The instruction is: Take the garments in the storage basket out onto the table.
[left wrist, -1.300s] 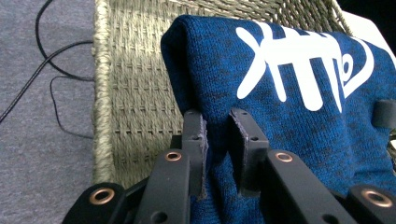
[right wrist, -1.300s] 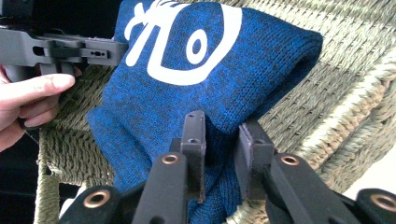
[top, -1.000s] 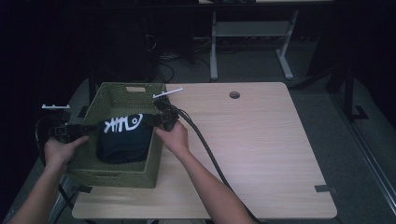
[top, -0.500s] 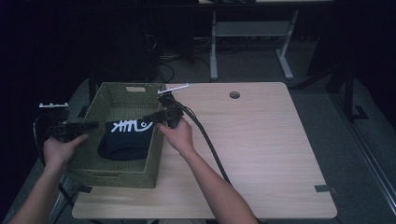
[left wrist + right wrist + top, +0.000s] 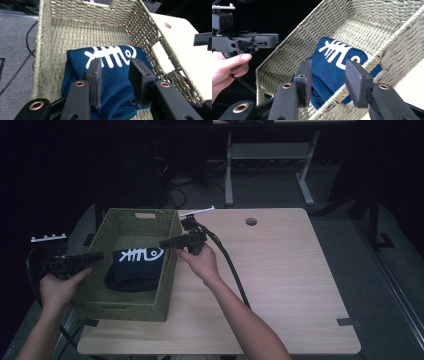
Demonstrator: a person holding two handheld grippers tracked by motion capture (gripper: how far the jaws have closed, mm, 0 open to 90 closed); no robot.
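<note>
A dark blue folded cloth [image 5: 135,270] with a white fishbone print lies on the floor of a green woven basket [image 5: 125,222] at the table's left. My left gripper [image 5: 95,256] hangs over the basket's left rim, pointing right. Its jaws have just been opening and now stand open, with the cloth [image 5: 75,65] below them and untouched. My right gripper [image 5: 165,242] hovers over the right rim, pointing left. Its jaws have also just been opening and are empty. In the right gripper view the cloth [image 5: 337,55] lies beyond the gripper [image 5: 328,65], with the left gripper [image 5: 274,40] across the basket [image 5: 294,50].
The basket stands on a light wooden table [image 5: 280,270] with a round cable hole [image 5: 251,221] near its far edge. A thick black cable [image 5: 230,265] trails from the right gripper across the table. A white desk frame [image 5: 270,155] and floor cables lie beyond.
Both grippers have let go of the cloth, risen and drawn apart toward the basket's side rims. The cloth has settled on the basket floor.
</note>
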